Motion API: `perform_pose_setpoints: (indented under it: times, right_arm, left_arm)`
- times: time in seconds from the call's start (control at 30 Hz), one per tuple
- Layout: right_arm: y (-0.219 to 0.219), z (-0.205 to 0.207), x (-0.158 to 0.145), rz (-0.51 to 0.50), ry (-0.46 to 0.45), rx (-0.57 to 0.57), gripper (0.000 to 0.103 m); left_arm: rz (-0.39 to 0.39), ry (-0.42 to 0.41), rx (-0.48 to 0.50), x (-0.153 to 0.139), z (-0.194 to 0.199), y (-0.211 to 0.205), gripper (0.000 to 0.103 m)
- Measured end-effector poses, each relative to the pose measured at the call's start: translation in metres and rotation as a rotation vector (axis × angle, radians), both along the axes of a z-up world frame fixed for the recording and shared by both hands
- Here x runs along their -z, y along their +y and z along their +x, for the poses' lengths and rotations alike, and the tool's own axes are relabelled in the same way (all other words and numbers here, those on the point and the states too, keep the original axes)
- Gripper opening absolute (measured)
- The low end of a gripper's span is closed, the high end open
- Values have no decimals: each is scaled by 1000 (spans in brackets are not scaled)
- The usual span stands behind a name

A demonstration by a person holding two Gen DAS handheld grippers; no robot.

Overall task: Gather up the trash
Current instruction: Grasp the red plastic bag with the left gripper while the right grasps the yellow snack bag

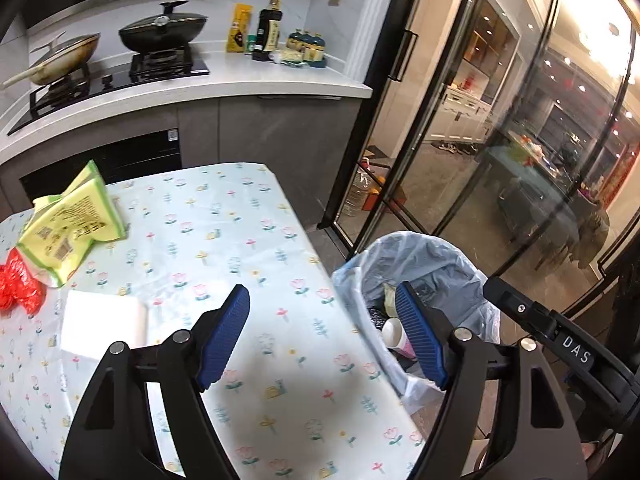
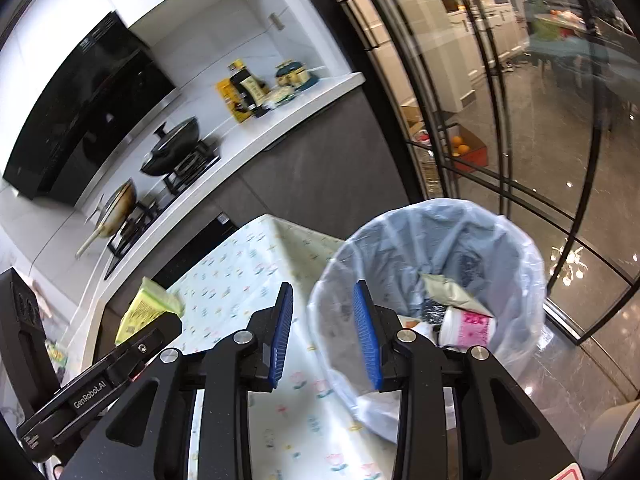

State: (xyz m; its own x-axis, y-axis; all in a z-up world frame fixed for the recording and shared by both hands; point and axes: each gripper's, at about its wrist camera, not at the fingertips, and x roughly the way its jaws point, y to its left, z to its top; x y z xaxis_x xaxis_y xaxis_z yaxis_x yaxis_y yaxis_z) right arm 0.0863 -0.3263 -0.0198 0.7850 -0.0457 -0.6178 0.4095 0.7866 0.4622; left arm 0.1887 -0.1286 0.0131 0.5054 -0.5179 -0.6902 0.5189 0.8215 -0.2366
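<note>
A trash bin (image 1: pixel 432 256) lined with a pale blue bag stands beside the table's right edge; it also shows in the right wrist view (image 2: pixel 516 248). Inside lie a white and pink paper cup (image 2: pixel 468 326), a grey-green wrapper (image 2: pixel 448 292) and dark scraps. On the table lie a yellow-green packet (image 1: pixel 72 224), a red wrapper (image 1: pixel 18 286) and a white block (image 1: pixel 104 322). My left gripper (image 1: pixel 322 304) is open and empty over the table's right edge. My right gripper (image 2: pixel 324 300) is open and empty, at the bin's near rim.
The table (image 1: pixel 240 240) has a pale floral cloth. Behind it is a counter (image 1: pixel 200 84) with a stove, two pans (image 1: pixel 160 32) and bottles (image 1: pixel 268 28). Glass sliding doors (image 1: pixel 500 140) stand to the right of the bin.
</note>
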Motion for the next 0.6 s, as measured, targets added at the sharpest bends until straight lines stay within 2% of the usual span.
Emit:
perform_pose_setpoints:
  times: [0.17, 0.43, 0.53, 0.6]
  right_arm:
    - [29, 14, -5, -8, -2, -50, 38]
    - [84, 40, -8, -24, 3, -152, 39]
    - [104, 49, -10, -27, 0, -182, 41]
    - [117, 55, -12, -31, -3, -203, 44]
  left_arm:
    - [-6, 1, -61, -1, 6, 38, 76]
    - [-5, 6, -185, 1, 24, 110, 82]
    - [10, 11, -232, 6, 28, 139, 83]
    - [20, 16, -261, 9, 31, 157, 87]
